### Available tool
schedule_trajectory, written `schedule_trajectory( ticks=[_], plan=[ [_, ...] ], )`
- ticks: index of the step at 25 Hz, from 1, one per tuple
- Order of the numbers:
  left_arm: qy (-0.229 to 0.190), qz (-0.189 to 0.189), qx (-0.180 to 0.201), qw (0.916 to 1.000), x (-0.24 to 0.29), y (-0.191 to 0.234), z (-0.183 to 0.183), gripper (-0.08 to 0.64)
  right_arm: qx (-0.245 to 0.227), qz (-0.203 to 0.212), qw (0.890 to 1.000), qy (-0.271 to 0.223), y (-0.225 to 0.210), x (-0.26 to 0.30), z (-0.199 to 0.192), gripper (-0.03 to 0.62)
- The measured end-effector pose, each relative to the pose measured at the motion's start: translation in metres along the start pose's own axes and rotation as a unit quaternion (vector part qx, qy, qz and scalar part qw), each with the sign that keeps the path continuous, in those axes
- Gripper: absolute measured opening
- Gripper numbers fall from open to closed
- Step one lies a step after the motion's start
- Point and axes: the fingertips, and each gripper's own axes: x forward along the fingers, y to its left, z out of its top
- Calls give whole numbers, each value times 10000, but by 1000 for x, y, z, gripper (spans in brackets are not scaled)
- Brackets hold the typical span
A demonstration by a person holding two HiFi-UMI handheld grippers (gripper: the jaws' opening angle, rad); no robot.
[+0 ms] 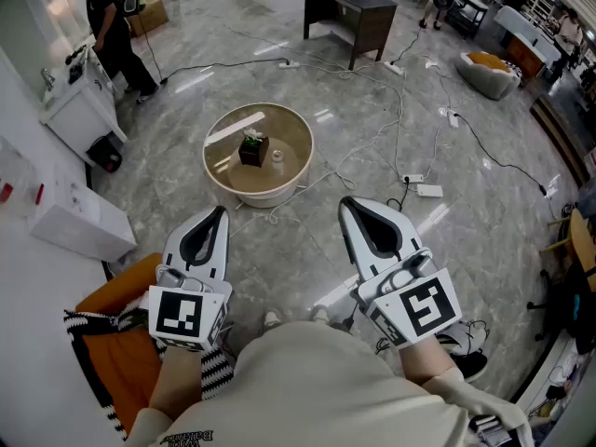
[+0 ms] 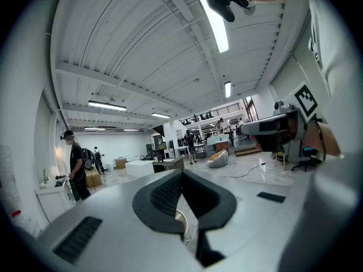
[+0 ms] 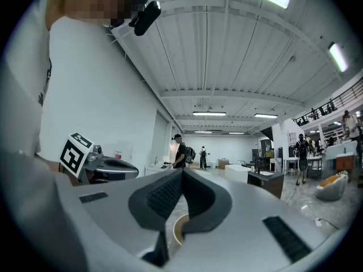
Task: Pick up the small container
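A round low table [image 1: 226,127] with a tan top stands on the floor ahead of me. On it sit a dark square pot holding a small plant [image 1: 252,148] and, just to its right, a small white container [image 1: 277,155]. My left gripper [image 1: 221,211] and right gripper [image 1: 346,202] are held side by side near my body, well short of the table, both pointing toward it. Each has its jaws closed tip to tip with nothing between them, as seen for the left gripper [image 2: 181,173] and the right gripper [image 3: 182,172]. Below the shut jaws a strip of the table's rim [image 3: 177,229] shows.
Cables run over the grey stone floor, with a power strip [image 1: 429,191] right of the table. A dark desk [image 1: 349,12] stands behind it, a white cabinet [image 1: 79,222] to the left, an orange seat [image 1: 112,319] beside me. A person [image 1: 112,26] stands at the far left.
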Motion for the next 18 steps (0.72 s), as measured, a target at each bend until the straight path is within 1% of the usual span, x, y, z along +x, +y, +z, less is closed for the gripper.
schedule_trajectory(
  ticks=[3, 10, 13, 18],
  plan=[
    [17, 11, -38, 10000, 4, -6, 0, 6, 91, 22, 10000, 10, -8, -2, -3, -5],
    [85, 62, -40, 9999, 15, -16, -2, 6, 127, 124, 9998, 82, -22, -4, -14, -5],
    [129, 65, -126, 9998, 23, -23, -2, 6, 198, 169, 9996, 127, -31, -6, -21, -5],
    [194, 104, -131, 9997, 37, -42, -3, 6, 271, 254, 9990, 240, -49, -14, -36, -5]
  ],
)
